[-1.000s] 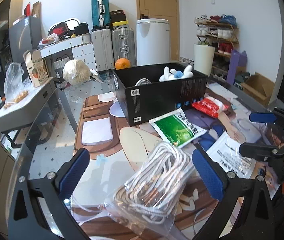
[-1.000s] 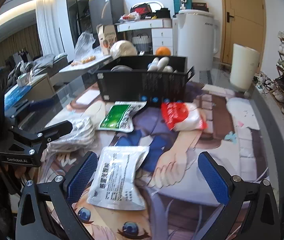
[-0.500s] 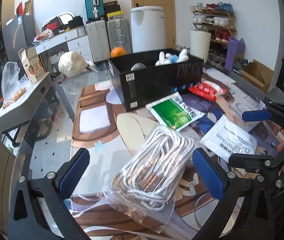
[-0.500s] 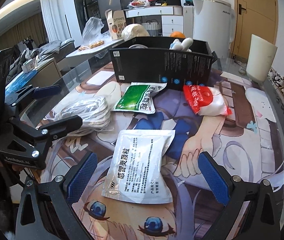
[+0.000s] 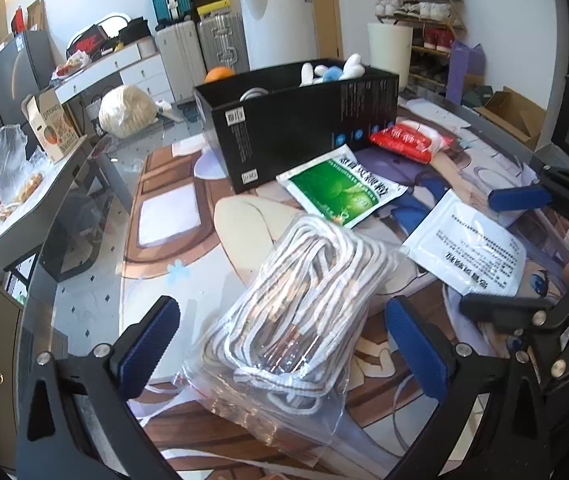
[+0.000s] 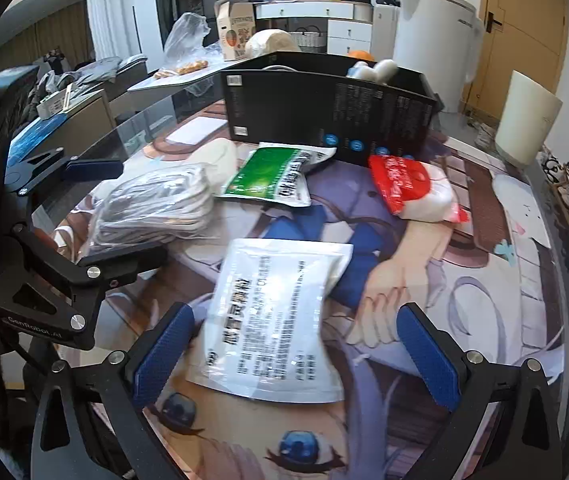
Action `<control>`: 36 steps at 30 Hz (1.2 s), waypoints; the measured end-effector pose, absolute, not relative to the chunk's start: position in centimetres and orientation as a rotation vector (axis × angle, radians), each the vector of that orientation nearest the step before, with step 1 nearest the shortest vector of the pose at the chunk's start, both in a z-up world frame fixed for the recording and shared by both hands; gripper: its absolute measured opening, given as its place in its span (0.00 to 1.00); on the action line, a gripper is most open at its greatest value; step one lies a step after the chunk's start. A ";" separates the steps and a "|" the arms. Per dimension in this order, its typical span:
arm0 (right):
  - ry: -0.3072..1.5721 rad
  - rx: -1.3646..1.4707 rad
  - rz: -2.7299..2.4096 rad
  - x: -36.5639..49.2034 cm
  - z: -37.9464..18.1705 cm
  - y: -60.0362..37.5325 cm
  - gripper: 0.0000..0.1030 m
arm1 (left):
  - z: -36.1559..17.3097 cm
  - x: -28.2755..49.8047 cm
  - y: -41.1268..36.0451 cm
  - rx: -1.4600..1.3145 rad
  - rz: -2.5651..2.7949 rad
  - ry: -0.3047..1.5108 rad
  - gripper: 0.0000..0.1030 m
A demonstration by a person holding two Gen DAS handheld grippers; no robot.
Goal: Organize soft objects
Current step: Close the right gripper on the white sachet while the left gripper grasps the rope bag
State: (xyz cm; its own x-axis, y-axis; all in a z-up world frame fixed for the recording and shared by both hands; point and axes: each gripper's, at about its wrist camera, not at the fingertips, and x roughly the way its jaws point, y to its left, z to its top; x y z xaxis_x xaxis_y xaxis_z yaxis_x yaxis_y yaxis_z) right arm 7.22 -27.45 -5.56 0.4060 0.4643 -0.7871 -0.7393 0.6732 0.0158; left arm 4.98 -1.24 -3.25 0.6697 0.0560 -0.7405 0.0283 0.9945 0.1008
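A clear bag of white rope (image 5: 304, 308) lies on the table between the open fingers of my left gripper (image 5: 284, 344); it also shows in the right wrist view (image 6: 156, 208). A white printed pouch (image 6: 272, 320) lies between the open fingers of my right gripper (image 6: 292, 356), seen too in the left wrist view (image 5: 472, 244). A green pouch (image 5: 342, 190) and a red-and-white pack (image 5: 408, 140) lie in front of a black box (image 5: 304, 120) holding a white-and-blue plush (image 5: 332, 72).
An anime-print mat (image 6: 424, 264) covers the glass table (image 5: 80, 292). A side table with a plastic bag (image 5: 12, 168) stands left. Suitcases (image 5: 196, 48), a white bin (image 5: 280, 24) and a shoe rack (image 5: 424, 12) stand behind.
Both grippers have moved down and forward. The rope bag now sits between the left fingers and the white pouch between the right fingers. Both stay open.
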 end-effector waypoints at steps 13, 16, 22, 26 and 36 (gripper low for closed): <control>0.872 -0.346 0.742 8.2 -5.6 -28.5 0.99 | -3.6 5.7 -0.1 0.002 -0.001 0.886 1.00; 0.885 -0.347 0.725 8.2 -5.5 -28.4 0.99 | -3.7 5.8 0.1 -0.008 -0.006 0.892 1.00; 0.876 -0.343 0.720 8.0 -5.5 -28.3 0.92 | -3.7 5.7 0.1 -0.006 -0.008 0.890 1.00; 0.848 -0.341 0.744 7.7 -5.2 -28.3 0.65 | -3.7 5.7 0.1 -0.006 -0.008 0.890 1.00; 0.802 -0.367 0.785 6.5 -4.9 -28.0 0.41 | -3.7 5.7 0.1 -0.006 -0.008 0.890 1.00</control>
State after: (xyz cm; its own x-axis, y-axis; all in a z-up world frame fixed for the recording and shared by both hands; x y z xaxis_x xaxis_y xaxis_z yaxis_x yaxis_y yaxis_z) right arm 6.45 -27.96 -4.94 0.4399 0.4841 -0.7564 -0.7459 0.6660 -0.0075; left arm 5.68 0.08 -3.70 0.6294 -0.0098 -0.7770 0.0050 1.0000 -0.0086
